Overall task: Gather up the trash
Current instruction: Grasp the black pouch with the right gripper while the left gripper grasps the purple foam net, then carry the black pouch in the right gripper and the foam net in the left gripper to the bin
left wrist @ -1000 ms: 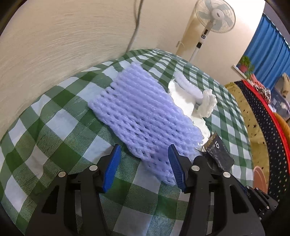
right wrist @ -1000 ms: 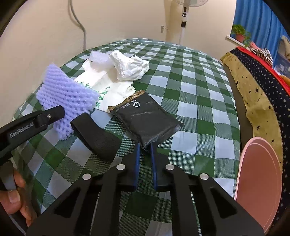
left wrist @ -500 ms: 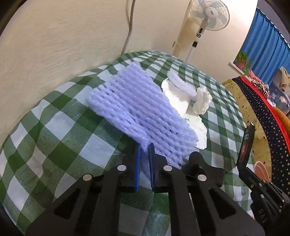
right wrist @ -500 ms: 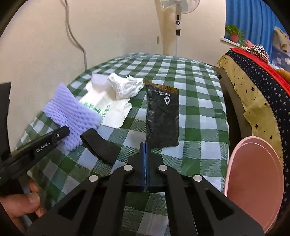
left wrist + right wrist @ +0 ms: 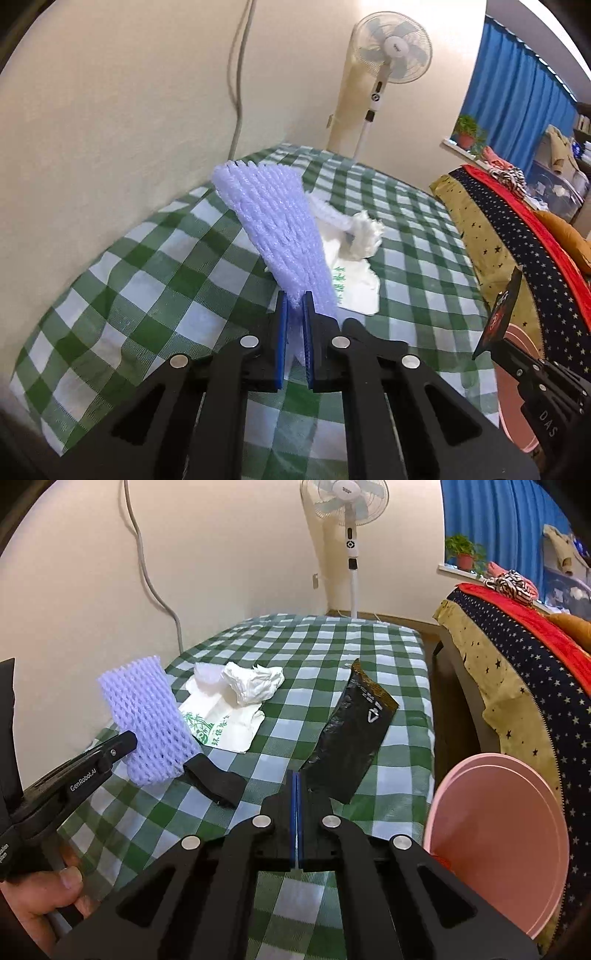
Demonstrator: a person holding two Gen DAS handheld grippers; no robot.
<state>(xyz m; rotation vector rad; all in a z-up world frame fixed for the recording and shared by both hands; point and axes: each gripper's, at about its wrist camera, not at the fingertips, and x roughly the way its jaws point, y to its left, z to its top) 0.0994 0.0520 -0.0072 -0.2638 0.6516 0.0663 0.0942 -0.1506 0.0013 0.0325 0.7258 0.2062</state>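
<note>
"GenRobot.AI" — on the left gripper [image 5: 218,775]; "DAS" — on the right gripper's [image 5: 496,334] body.

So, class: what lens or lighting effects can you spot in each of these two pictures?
Left wrist view: the wall bows outward, dark corners frame the picture, glare washes out the top near the fan. Right wrist view: the same curved edges; the tablecloth is evenly lit and sharp.
</note>
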